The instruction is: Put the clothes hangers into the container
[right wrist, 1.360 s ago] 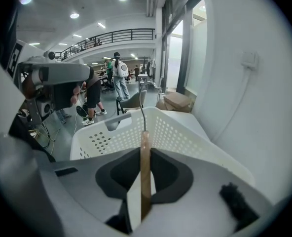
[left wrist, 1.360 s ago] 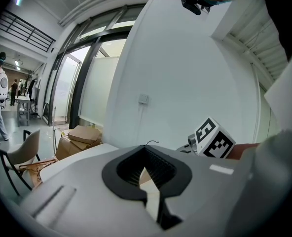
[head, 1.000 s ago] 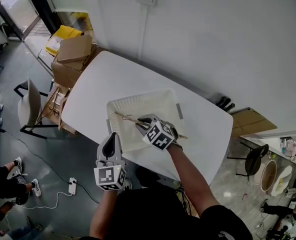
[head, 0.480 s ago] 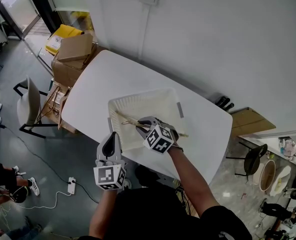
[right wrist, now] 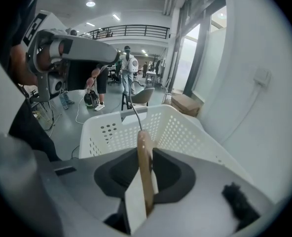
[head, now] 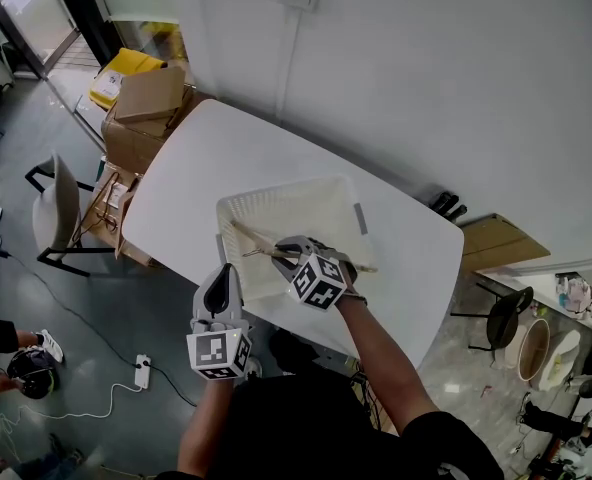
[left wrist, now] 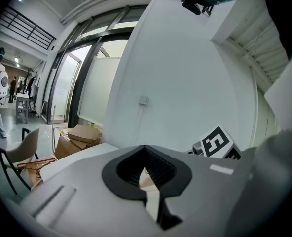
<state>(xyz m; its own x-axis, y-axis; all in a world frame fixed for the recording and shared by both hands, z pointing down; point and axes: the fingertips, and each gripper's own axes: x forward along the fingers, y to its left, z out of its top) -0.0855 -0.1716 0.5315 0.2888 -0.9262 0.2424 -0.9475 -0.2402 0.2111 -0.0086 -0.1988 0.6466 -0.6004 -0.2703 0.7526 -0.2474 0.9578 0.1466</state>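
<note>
Fingers of my right gripper (head: 283, 250) reach down into the white basket (head: 276, 196) in the head view, with the wooden hanger (head: 250, 235) running between them. It lies slanted across the basket, one end low inside at the left, the other seeming to poke past the near right rim. The basket sits on the white table (head: 191, 168), close to my edge of it. My left gripper (head: 225, 271) hangs at the table's near edge, just beside the basket's left corner and touching nothing. Cardboard boxes (head: 146, 103) and a chair (head: 58, 213) stand on the floor off the table's left end. From the left gripper view, the left gripper (left wrist: 149, 181) shows only a narrow slit between its pads, with nothing in it; my other gripper's marker cube (left wrist: 217, 143) sits off to the right, and the boxes (left wrist: 82, 132) and chair (left wrist: 18, 152) beyond the table (left wrist: 74, 158). From the right gripper view, the right gripper (right wrist: 142, 194) has just been opening: the hanger (right wrist: 143, 152) stands on edge in the gap, with pale slivers showing on both sides, so the pads seem to have let go of it. Its wire hook (right wrist: 133, 111) rises ahead against the basket's perforated wall (right wrist: 180, 127), and my left gripper (right wrist: 72, 48) hangs above the rim at the left.
</note>
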